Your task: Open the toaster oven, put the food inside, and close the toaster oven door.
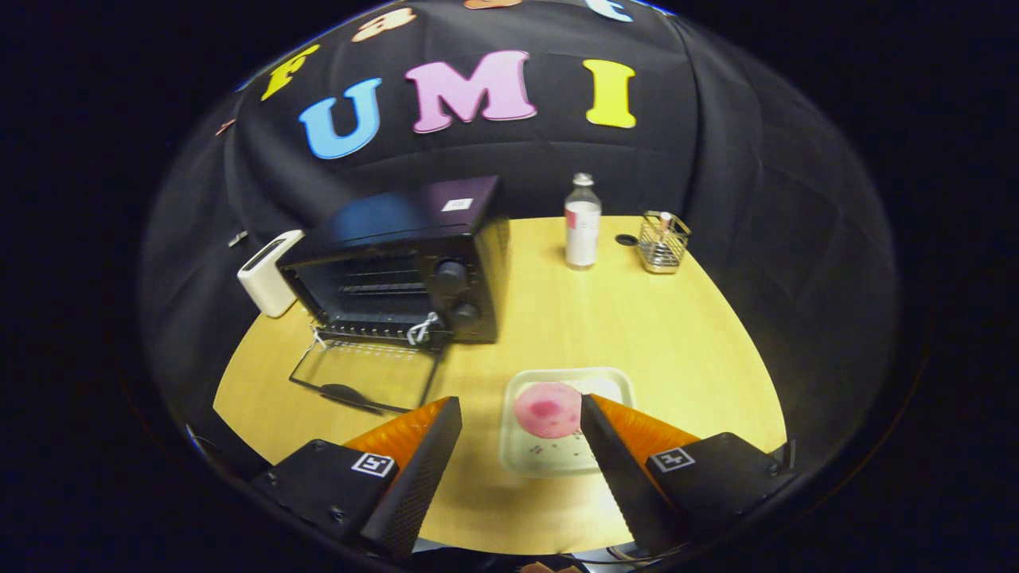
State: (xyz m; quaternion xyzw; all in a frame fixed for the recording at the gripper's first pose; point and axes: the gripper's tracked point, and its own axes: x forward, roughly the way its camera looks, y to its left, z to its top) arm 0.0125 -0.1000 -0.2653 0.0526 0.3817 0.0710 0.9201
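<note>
A black toaster oven (414,263) stands on the wooden table, beyond my left finger. Its glass door (362,378) lies folded down flat in front of it, so the rack inside shows. A round pink piece of food (548,409) rests on a pale square tray (569,374) just ahead of my right finger, whose tip overlaps the tray's right side. My gripper (519,406) is open, held above the table, with nothing between its fingers.
A white box-like device (269,273) sits left of the oven. Behind, a clear bottle (582,224) with a white label and a small wire basket (663,242) stand near the table's back edge. Bare tabletop (685,334) spreads right of the tray.
</note>
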